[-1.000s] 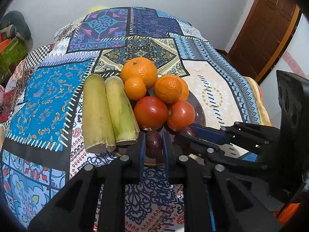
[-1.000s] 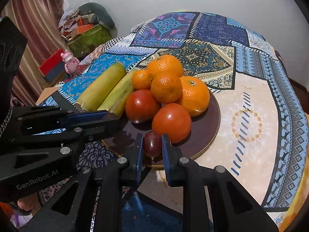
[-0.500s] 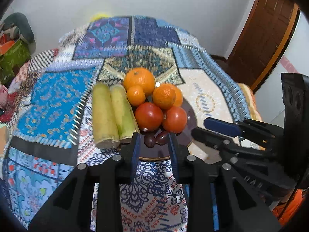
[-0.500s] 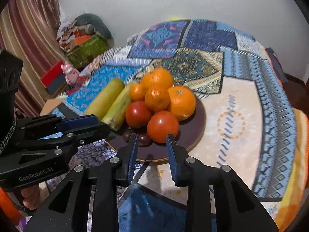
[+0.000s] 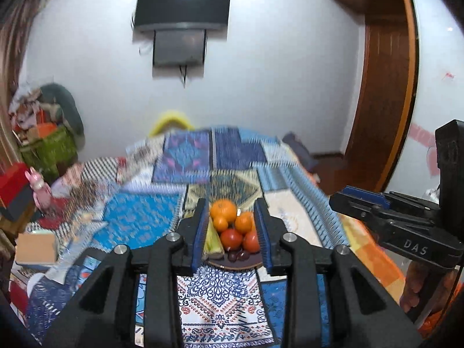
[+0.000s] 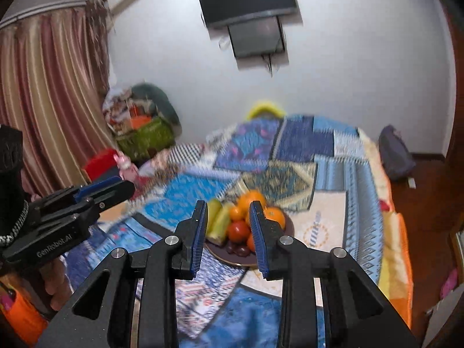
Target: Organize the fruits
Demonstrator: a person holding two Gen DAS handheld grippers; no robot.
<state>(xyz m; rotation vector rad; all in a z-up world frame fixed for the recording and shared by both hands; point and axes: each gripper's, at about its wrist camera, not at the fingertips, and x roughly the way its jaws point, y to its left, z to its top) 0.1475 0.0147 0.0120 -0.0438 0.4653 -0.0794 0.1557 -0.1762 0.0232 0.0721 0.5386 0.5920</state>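
A dark round plate (image 5: 232,263) (image 6: 255,258) lies on the patterned bedspread, far ahead of both grippers. It holds several oranges (image 5: 223,209) (image 6: 275,214), two red tomatoes (image 5: 232,238) (image 6: 238,231) and two small dark fruits (image 5: 238,256) (image 6: 237,248) at its near rim. Two yellow-green bananas (image 5: 213,240) (image 6: 218,221) lie along its left side. My left gripper (image 5: 232,232) is open and empty, raised well back from the plate. My right gripper (image 6: 229,230) is open and empty too, also raised and back.
The bedspread (image 5: 136,217) covers a wide bed. A wall TV (image 5: 181,7) hangs on the far wall. A wooden door (image 5: 382,110) stands at right. Clutter, a green box (image 6: 145,140) and curtains (image 6: 49,101) are at left. A cardboard box (image 5: 36,248) lies at the left edge.
Both grippers let go of the small dark fruits on the plate's near rim, opened wide, and pulled back and up, so the plate looks small and distant.
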